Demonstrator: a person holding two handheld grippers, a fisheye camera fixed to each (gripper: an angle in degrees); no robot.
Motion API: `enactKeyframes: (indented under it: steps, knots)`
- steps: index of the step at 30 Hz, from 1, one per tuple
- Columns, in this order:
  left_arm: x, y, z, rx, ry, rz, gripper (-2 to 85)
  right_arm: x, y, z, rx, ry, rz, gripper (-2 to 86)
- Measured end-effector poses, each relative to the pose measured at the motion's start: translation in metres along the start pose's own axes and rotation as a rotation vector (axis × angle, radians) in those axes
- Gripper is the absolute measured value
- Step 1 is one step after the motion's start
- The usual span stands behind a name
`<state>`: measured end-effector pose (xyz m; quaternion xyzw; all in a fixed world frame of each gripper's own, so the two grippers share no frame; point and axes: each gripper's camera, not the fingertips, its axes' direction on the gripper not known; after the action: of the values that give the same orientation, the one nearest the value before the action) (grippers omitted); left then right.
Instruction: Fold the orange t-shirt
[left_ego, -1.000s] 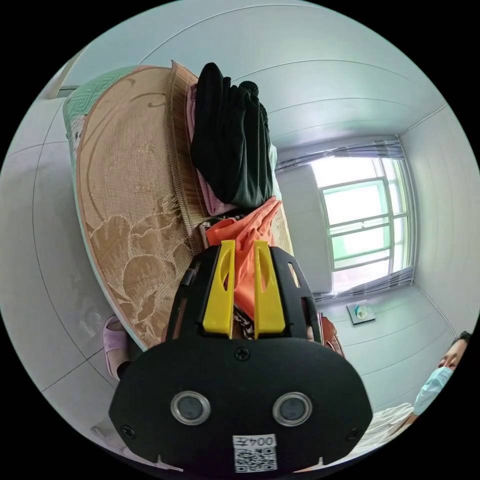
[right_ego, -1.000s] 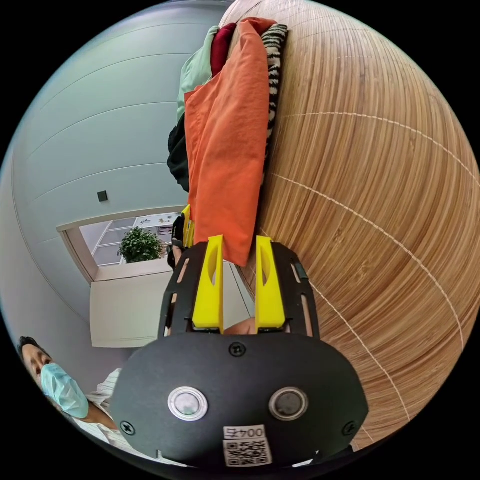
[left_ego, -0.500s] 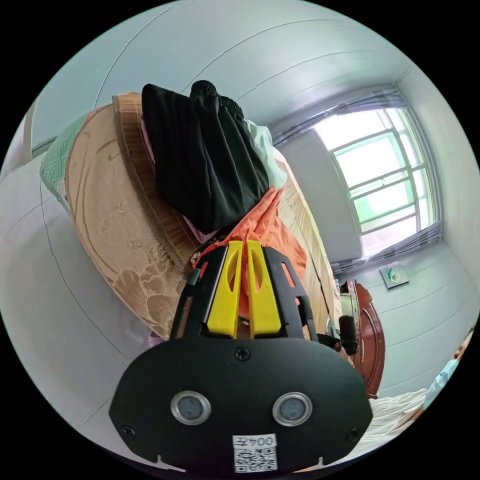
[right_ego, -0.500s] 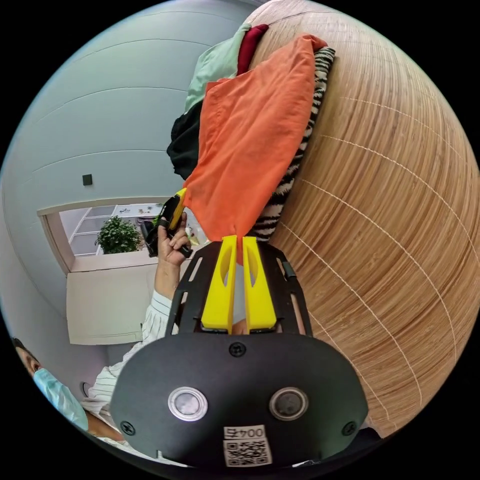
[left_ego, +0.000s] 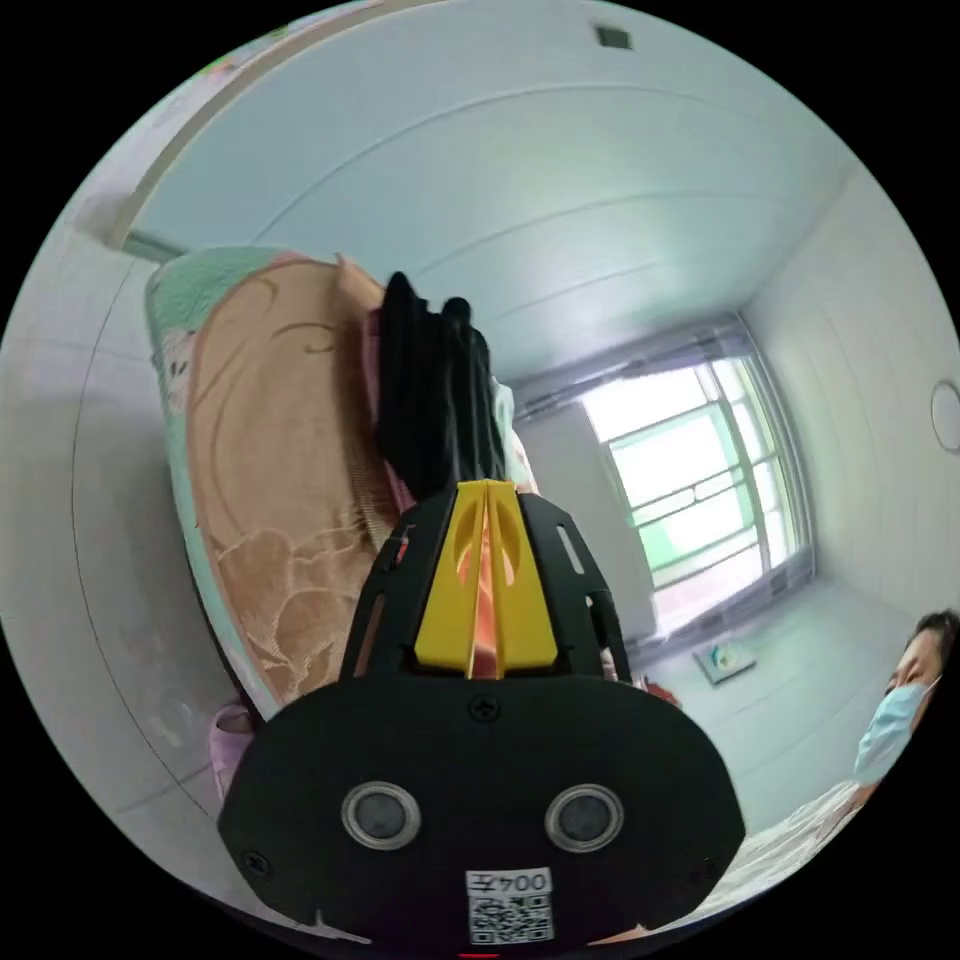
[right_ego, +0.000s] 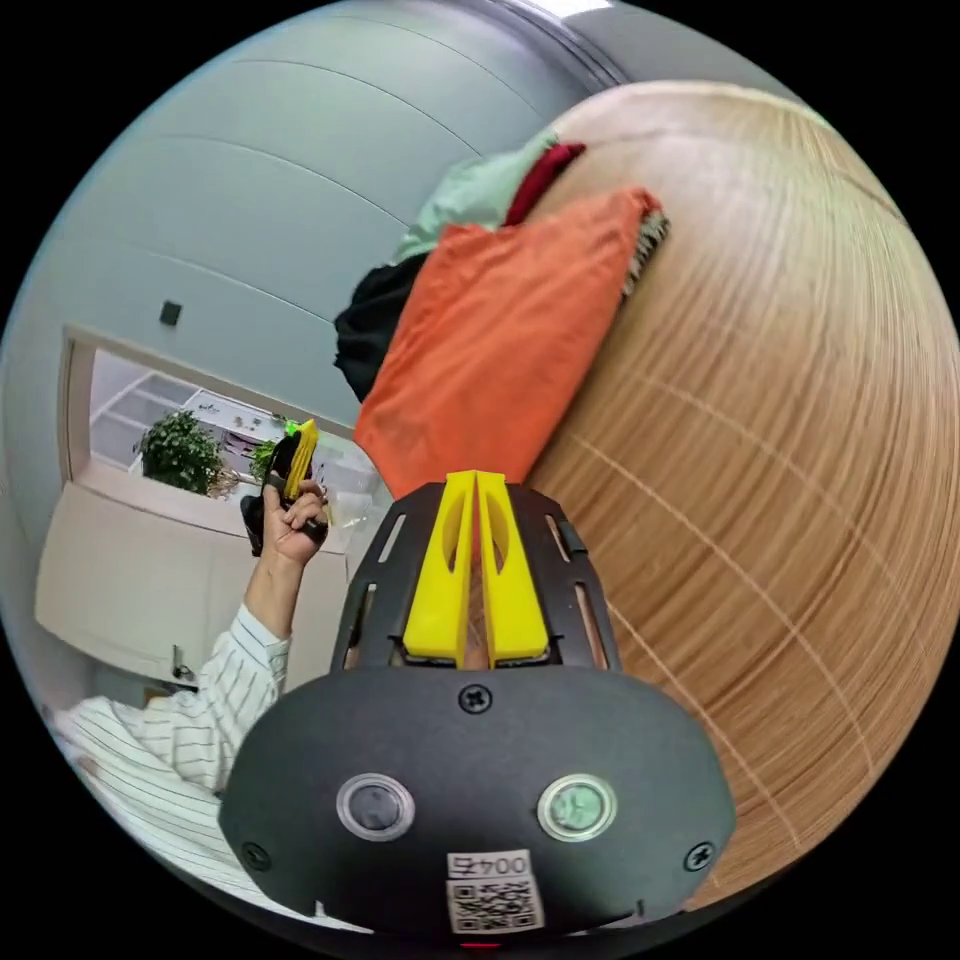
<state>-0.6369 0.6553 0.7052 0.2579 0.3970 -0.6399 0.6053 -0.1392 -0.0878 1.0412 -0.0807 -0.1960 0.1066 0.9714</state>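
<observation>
Tongs (left_ego: 485, 500) (right_ego: 476, 490) both pinch orange t-shirt (right_ego: 500, 340) — pinched edge mostly hidden between jaws.

Black garment (left_ego: 435, 390), bamboo mat (right_ego: 780, 480)

T-shirt (right_ego: 500, 330): spread on the mat (right_ego: 760, 500), its near edge between the right gripper (right_ego: 476, 480) jaws.
Clothes pile (right_ego: 450, 240): at the t-shirt's far side, partly under it.
Left gripper (right_ego: 296, 460): raised beside the t-shirt, in the person's hand (right_ego: 290, 515).
</observation>
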Motion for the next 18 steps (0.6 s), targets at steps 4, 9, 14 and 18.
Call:
enactKeyframes:
  steps: [4, 9, 14, 18]
  knots:
    - [0.042, -0.004, 0.086, -0.248, -0.034, 0.173, 0.7, -0.030, -0.003, 0.039, -0.008, 0.123, -0.158, -0.6]
    - [-0.001, 0.001, 0.147, -0.310, -0.234, 0.076, 0.7, -0.040, 0.017, 0.082, -0.098, 0.311, -0.273, -0.7]
    - [-0.008, 0.008, 0.150, -0.280, -0.196, 0.081, 0.8, -0.043, 0.015, 0.075, -0.169, 0.275, -0.309, -0.7]
    - [-0.019, 0.014, 0.147, -0.269, -0.101, 0.048, 0.8, -0.032, -0.023, 0.016, 0.091, 0.257, -0.322, -0.8]
